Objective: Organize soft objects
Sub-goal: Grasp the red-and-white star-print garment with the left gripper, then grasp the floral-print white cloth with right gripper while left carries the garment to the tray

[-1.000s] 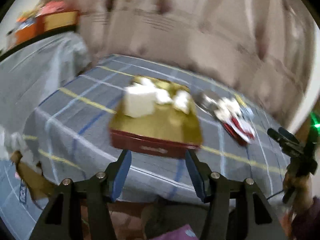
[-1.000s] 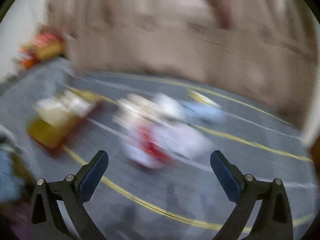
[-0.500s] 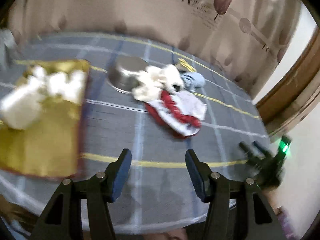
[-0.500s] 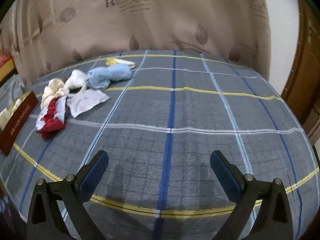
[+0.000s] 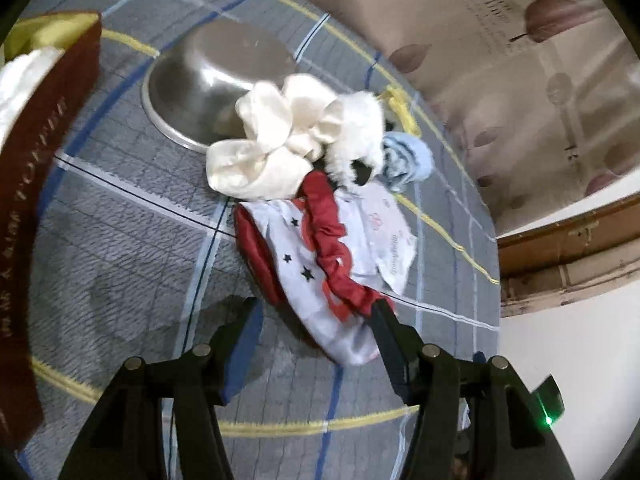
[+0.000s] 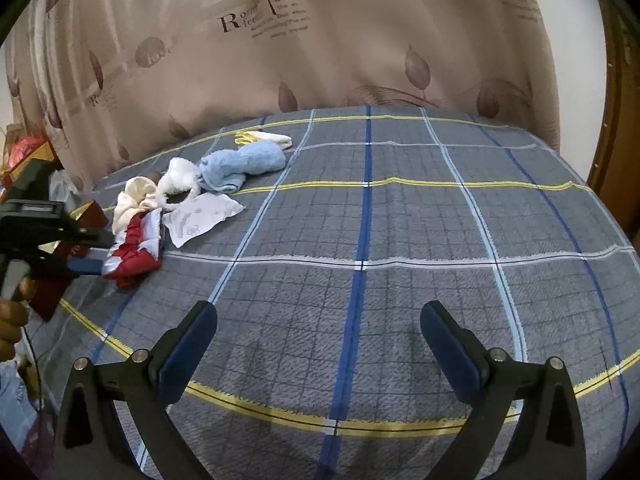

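Red-and-white star-printed satin pouch (image 5: pixel 316 264): crumpled, frilled red trim, between spread left gripper (image 5: pixel 316 320) jaws.
Dark-red gold-lined box (image 5: pixel 44 152): white cloth (image 5: pixel 16 80) inside; right gripper (image 6: pixel 318 332) spread, empty.

The right gripper (image 6: pixel 318 332) hangs with jaws wide apart above bare plaid blanket (image 6: pixel 400 240). Far left, the left gripper (image 6: pixel 86 254) noses against the red-and-white cloth (image 6: pixel 134 254), beside a light blue towel (image 6: pixel 244 162).

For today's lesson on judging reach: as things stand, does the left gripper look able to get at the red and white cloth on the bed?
Probably yes. The left gripper is open, and the near end of the red and white cloth lies between its fingers, with nothing over that end. The cream cloth lies only at its far end.
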The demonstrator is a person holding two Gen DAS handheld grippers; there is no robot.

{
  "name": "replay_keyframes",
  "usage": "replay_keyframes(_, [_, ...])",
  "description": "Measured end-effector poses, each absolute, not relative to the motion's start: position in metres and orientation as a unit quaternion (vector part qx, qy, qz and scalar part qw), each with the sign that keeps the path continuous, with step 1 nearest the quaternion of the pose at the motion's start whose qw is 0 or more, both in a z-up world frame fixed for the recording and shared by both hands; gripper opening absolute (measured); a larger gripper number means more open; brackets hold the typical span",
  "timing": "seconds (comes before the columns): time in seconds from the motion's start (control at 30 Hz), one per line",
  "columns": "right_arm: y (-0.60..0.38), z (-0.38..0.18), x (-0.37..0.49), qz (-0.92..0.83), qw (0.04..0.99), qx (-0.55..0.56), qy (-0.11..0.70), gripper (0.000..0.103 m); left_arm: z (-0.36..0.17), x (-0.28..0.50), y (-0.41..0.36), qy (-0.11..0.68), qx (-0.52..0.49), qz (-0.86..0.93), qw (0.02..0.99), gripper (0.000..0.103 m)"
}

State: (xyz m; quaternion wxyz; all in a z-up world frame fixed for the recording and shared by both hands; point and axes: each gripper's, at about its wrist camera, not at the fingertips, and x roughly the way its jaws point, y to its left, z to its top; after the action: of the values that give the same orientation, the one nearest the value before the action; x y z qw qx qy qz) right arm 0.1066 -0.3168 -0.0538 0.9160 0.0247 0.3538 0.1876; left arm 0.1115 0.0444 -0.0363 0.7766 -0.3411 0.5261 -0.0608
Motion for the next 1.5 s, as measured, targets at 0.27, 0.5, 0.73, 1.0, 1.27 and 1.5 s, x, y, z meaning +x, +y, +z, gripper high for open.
replay_keyframes(0.27, [-0.318,-0.056,0.109,0.194,0.912,0.028,0.361,0.101,-0.044,0.127,0.029,0.533,-0.311,-0.034,0.786,0.006])
replay_keyframes(0.5, [-0.321,-0.058,0.111,0.183,0.911,0.036,0.368,0.101,-0.021,0.099,0.018,0.503,-0.285,-0.027,0.816,0.006])
replay_keyframes(0.73, [-0.303,-0.051,0.107,0.209,0.911,-0.001,0.357,0.101,0.011,0.031,0.030,0.470,-0.280,-0.044,0.836,0.006])
replay_keyframes(1.0, [-0.209,-0.035,0.153,0.345,0.860,-0.064,0.372,0.101,0.043,-0.021,0.044,0.443,-0.234,-0.046,0.864,0.007])
replay_keyframes(1.27, [-0.140,-0.059,0.220,0.357,0.812,-0.150,0.437,0.091,0.058,-0.036,0.063,0.433,-0.235,-0.041,0.869,0.007])
replay_keyframes(1.5, [-0.125,-0.058,0.229,0.352,0.803,-0.171,0.450,0.019,0.063,-0.048,0.097,0.422,-0.241,-0.002,0.874,0.007])
